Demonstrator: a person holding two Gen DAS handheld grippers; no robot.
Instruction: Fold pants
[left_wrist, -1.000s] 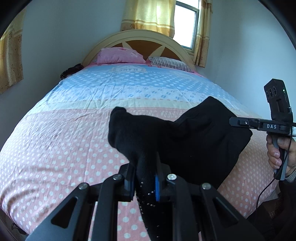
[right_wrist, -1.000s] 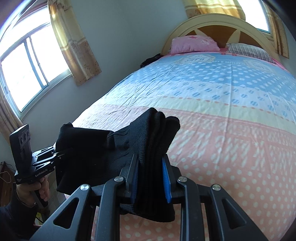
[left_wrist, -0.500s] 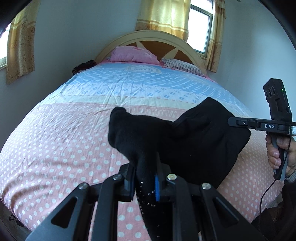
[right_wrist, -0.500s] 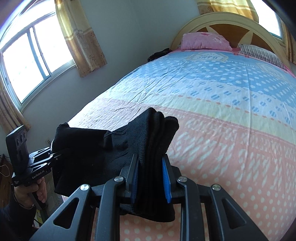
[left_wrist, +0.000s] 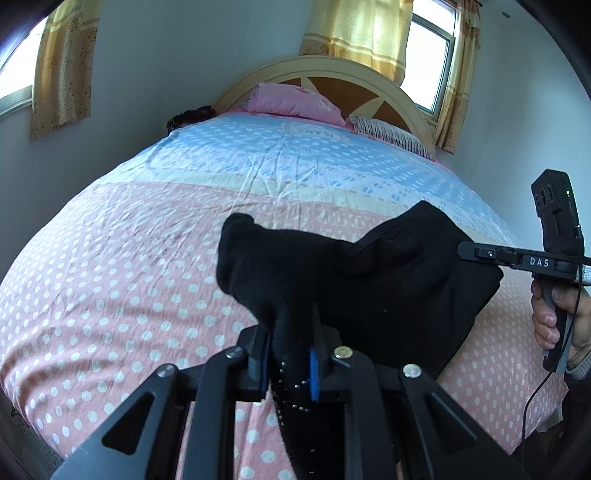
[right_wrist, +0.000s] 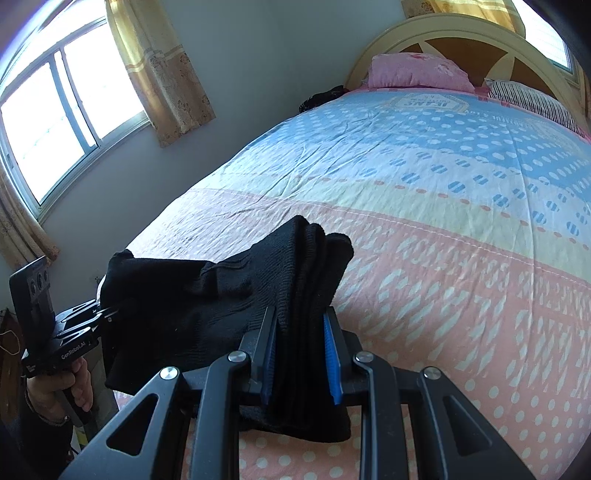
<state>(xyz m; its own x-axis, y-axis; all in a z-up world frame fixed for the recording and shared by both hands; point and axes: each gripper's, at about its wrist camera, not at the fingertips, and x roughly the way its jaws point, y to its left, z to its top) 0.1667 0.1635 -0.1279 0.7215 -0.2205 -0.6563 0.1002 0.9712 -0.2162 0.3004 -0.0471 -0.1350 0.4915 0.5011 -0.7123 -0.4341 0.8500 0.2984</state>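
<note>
Black pants (left_wrist: 369, 280) hang bunched in the air above the foot of the bed, stretched between both grippers. My left gripper (left_wrist: 290, 354) is shut on one end of the cloth, which sticks up past its blue pads. In the right wrist view my right gripper (right_wrist: 299, 350) is shut on several stacked layers of the pants (right_wrist: 207, 295). The other gripper shows in each view: the right one (left_wrist: 480, 254) at the pants' right edge, the left one (right_wrist: 99, 314) at their left edge. The lower part of the pants is hidden behind the gripper frames.
The bed (left_wrist: 147, 258) has a pink dotted sheet near me and blue bands farther off. A pink pillow (left_wrist: 291, 99) and a striped pillow (left_wrist: 391, 134) lie by the arched headboard (left_wrist: 332, 74). Curtained windows (right_wrist: 55, 122) flank the room. A person's hand (left_wrist: 554, 317) grips the right handle.
Both views have tilted and swung slightly, showing more of the wall and windows. The pants remain held up between the two shut grippers in much the same shape.
</note>
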